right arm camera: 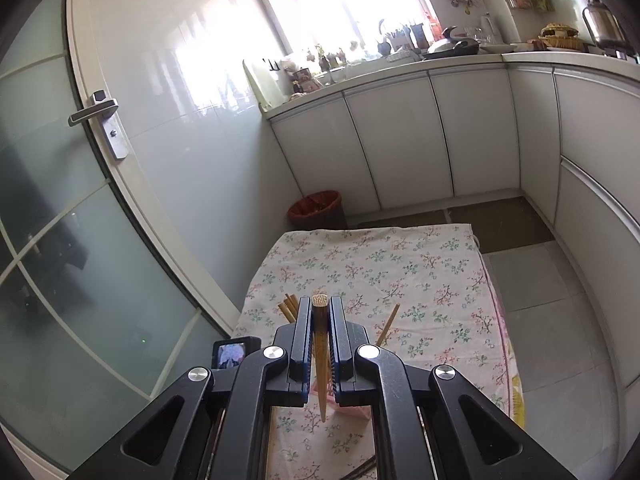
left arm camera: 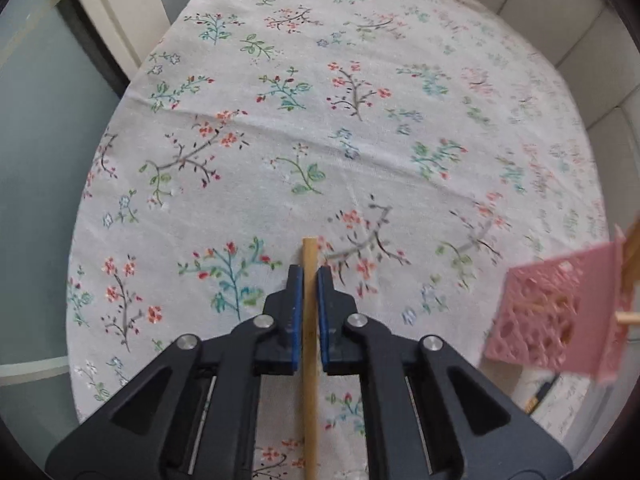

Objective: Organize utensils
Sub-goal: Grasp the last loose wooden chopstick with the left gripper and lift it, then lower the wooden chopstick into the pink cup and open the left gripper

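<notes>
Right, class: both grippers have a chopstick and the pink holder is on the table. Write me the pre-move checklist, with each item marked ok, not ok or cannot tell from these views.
1. Left gripper has a light chopstick between its pads: ok, though contact on the right pad is hard to judge.
2. Right gripper is clamped on a dark chopstick, tip pointing down: ok.
3. Pink holder stands upright: cannot tell, blurred at the frame edge.
4. Room in the holder beside the chopsticks already in it: cannot tell.
5. Right chopstick tip is over the holder's opening: cannot tell, gripper hides it.
6. Floral tablecloth between left gripper and holder is free of obstacles: ok.
</notes>
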### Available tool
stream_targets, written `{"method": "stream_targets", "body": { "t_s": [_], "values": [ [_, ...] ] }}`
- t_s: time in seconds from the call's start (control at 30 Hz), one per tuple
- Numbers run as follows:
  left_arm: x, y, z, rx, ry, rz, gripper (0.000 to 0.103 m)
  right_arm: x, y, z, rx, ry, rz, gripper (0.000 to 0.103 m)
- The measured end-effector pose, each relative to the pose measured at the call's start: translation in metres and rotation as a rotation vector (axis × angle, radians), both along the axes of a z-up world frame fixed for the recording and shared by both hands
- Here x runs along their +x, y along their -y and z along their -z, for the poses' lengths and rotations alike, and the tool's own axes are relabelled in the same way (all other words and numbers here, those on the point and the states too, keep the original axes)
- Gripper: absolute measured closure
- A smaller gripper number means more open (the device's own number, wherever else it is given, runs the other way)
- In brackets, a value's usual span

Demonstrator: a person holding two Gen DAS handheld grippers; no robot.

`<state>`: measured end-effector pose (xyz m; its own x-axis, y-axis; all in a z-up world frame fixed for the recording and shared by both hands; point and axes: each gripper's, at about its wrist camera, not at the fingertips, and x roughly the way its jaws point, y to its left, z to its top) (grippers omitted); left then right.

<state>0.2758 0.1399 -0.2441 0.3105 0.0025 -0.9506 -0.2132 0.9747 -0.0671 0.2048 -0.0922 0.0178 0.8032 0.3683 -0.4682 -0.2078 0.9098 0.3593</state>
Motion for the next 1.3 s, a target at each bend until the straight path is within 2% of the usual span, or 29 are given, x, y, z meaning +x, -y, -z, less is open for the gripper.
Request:
{"method": "stream_targets", "body": {
  "t_s": [0.1,0.23,0.33,0.47,0.6,0.9,1.07,1.3],
  "values": [
    [-0.047,-0.002,-0.027,-0.044,0.122,0.064,0.095,-0.006,-0.003,-0.002,-0.011,0.004,-0.005,0.096],
    [-0.112,-0.004,-0.085,-0.127,0.326,0.153,0.095,-0.016,-0.006,-0.002,-0.023,0.011,-0.003,0.095],
    [-0.146,0.004,-0.124,-0.135,0.441,0.201,0.095,-0.023,-0.008,0.0,-0.032,0.003,-0.003,0.095],
    [-0.184,0.012,-0.167,-0.134,0.546,0.255,0.095,-0.033,-0.01,0.002,-0.048,-0.012,0.0,0.095],
    [-0.188,0.027,-0.203,-0.118,0.637,0.283,0.095,-0.041,-0.011,-0.007,-0.053,-0.004,0.006,0.095],
    [-0.154,0.055,-0.281,-0.111,0.81,0.343,0.095,-0.036,-0.007,-0.046,-0.045,0.064,0.039,0.095],
    [-0.12,0.074,-0.293,-0.108,0.875,0.338,0.095,-0.011,-0.009,-0.054,-0.043,0.101,0.056,0.095],
    [-0.085,0.094,-0.269,-0.1,0.863,0.342,0.095,0.036,-0.014,-0.027,-0.061,0.077,0.063,0.095]
  ]
}}
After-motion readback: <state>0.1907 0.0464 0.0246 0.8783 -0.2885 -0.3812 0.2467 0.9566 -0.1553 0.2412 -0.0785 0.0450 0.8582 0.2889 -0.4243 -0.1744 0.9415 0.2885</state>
